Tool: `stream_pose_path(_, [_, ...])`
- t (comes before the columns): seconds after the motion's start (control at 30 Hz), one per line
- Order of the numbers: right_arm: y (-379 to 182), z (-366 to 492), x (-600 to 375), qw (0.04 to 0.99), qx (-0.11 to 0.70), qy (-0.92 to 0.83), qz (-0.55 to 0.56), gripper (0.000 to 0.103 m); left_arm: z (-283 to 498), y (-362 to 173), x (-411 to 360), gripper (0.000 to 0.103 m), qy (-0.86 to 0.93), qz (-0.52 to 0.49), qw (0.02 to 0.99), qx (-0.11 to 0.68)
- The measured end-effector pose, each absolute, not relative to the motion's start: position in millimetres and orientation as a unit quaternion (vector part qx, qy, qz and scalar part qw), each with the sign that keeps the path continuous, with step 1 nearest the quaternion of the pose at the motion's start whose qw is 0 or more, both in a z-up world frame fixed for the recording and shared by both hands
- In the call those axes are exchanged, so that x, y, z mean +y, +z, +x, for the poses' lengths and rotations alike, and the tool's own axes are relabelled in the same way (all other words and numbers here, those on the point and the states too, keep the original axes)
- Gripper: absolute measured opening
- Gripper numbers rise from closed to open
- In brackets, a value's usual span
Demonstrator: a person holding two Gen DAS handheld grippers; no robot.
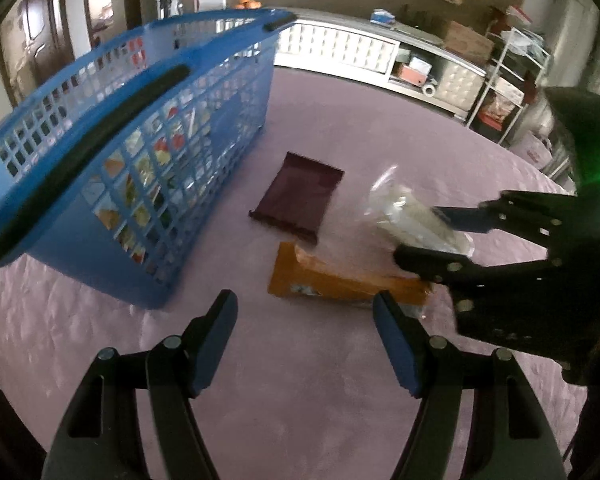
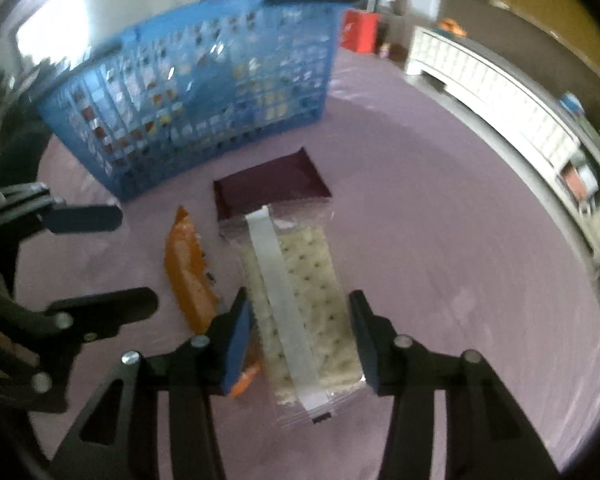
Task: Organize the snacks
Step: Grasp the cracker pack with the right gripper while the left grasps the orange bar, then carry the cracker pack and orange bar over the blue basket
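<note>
Right gripper (image 2: 300, 328) jaws clamp cracker pack (image 2: 300, 300) | left gripper (image 1: 305, 320) jaws wide open — empty, above orange packet (image 1: 340, 280)

Blue plastic lattice basket (image 1: 204, 128), matt; clear glossy film cracker pack (image 2: 300, 300); maroon foil-like pouch (image 1: 298, 196), slight sheen; orange glossy wrapper (image 1: 340, 280); mauve soft cloth table cover (image 1: 300, 400).
</note>
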State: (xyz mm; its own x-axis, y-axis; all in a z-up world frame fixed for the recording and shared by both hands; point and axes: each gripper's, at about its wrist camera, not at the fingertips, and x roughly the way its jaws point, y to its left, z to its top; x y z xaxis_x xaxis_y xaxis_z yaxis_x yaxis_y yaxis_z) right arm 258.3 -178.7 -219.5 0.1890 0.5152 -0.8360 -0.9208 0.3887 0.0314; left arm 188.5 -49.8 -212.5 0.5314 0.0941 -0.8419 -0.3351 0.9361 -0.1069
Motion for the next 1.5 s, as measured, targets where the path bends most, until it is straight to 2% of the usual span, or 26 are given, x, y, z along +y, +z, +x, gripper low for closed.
stream_pose_path(0.03, [-216, 256, -185, 0.737, 0.405, 0.482, -0.245, 0.052, 189, -211, -51, 0.068, 0.12, -0.134, 0.864, 0.47])
stream_pose_path(0.13, [-203, 250, -203, 0.764, 0.401, 0.447, -0.235, 0.052, 191, -208, -54, 0.078, 0.108, -0.143, 0.862, 0.473])
stream_pose_path(0.23, [-190, 246, -218, 0.785, 0.403, 0.419, -0.215, 0.052, 196, -204, -59, 0.083, 0.1, -0.135, 0.866, 0.471])
stream_pose_path(0.57, [-166, 232, -252, 0.835, 0.412, 0.348, -0.109, 0.052, 223, -214, -51, 0.084, 0.145, -0.208, 0.839, 0.481])
stream_pose_path(0.67, [-167, 229, -251, 0.849, 0.394, 0.316, -0.154, 0.052, 231, -224, -54, 0.084, 0.166, -0.214, 0.831, 0.486])
stream_pose_path(0.77, [-177, 233, -252, 0.845, 0.411, 0.313, -0.138, 0.052, 239, -232, -58, 0.084, 0.181, -0.211, 0.829, 0.486])
stream_pose_path(0.93, [-189, 231, -252, 0.84, 0.414, 0.307, -0.17, 0.052, 248, -246, -58, 0.084, 0.218, -0.215, 0.81, 0.5])
stream_pose_path(1.0, [-188, 234, -255, 0.84, 0.414, 0.309, -0.164, 0.052, 248, -245, -64, 0.075, 0.216, -0.197, 0.816, 0.499])
stream_pose_path(1.07, [-188, 233, -257, 0.842, 0.412, 0.309, -0.159, 0.052, 249, -242, -71, 0.046, 0.207, -0.174, 0.821, 0.503])
stream_pose_path(1.2, [-187, 233, -259, 0.843, 0.414, 0.31, -0.149, 0.052, 248, -242, -84, 0.034, 0.185, -0.137, 0.82, 0.524])
stream_pose_path(1.27, [-186, 232, -260, 0.843, 0.415, 0.312, -0.14, 0.052, 247, -241, -86, 0.018, 0.173, -0.135, 0.821, 0.527])
stream_pose_path(1.5, [-174, 221, -258, 0.843, 0.419, 0.31, -0.132, 0.052, 218, -216, -90, 0.014, 0.124, -0.105, 0.842, 0.514])
